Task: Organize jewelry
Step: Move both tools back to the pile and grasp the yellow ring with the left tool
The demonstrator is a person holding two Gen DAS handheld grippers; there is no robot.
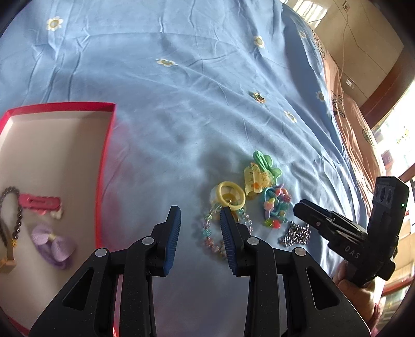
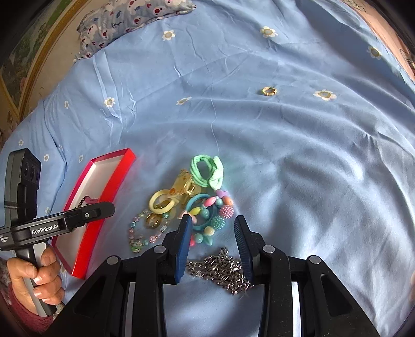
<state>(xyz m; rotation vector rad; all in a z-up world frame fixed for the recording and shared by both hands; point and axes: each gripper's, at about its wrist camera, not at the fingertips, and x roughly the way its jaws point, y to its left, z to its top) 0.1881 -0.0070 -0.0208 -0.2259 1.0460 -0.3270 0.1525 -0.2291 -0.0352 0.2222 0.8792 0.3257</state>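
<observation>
A heap of jewelry lies on the blue bedsheet [image 1: 181, 90]: yellow ring [image 1: 230, 195], yellow claw clip [image 1: 256, 180], green scrunchie [image 2: 207, 169], colourful bead bracelet [image 2: 212, 215], pastel crystal bracelet [image 1: 210, 233], silver chain [image 2: 220, 267]. My left gripper [image 1: 200, 208] hovers open and empty by the crystal bracelet. Over the silver chain, my right gripper [image 2: 213, 217] also stands open and empty. The red box [image 1: 106, 145] at left holds a pink hair clip [image 1: 40, 203], a purple bow [image 1: 53, 245] and a dark bead bracelet [image 1: 10, 215].
A small gold ring [image 2: 269, 90] lies alone farther up the sheet. A patterned pillow [image 2: 129, 18] sits at the bed's far left, and a brown blanket [image 1: 347, 116] runs along the right edge. A person's hand [image 2: 39, 277] grips the left gripper's handle.
</observation>
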